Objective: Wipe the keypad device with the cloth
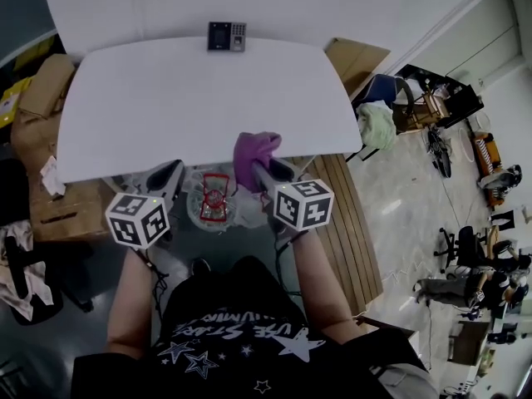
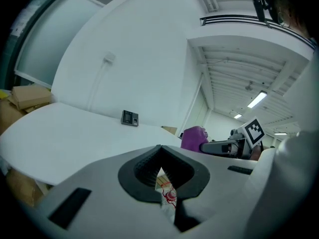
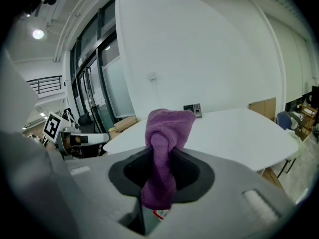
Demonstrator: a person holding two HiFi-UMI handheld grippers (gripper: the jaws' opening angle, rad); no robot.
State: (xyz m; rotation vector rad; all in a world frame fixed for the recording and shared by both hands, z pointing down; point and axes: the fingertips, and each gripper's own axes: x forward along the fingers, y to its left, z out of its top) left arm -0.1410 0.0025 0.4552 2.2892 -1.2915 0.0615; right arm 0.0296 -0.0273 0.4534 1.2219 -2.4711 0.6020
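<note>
Keypad device is lying at the bench's far edge, straight ahead of the right claw, which is pinching the purple cloth. The left claw is hanging pressed together, empty.

cloth – purple fuzzy terry; table – smooth matt white; keypad device – dark plastic.

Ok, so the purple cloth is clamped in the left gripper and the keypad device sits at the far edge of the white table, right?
Wrong gripper: the purple cloth is clamped in the right gripper, as the right gripper view shows; the left gripper has nothing between its jaws. The keypad device does sit at the far edge of the white table.
</note>
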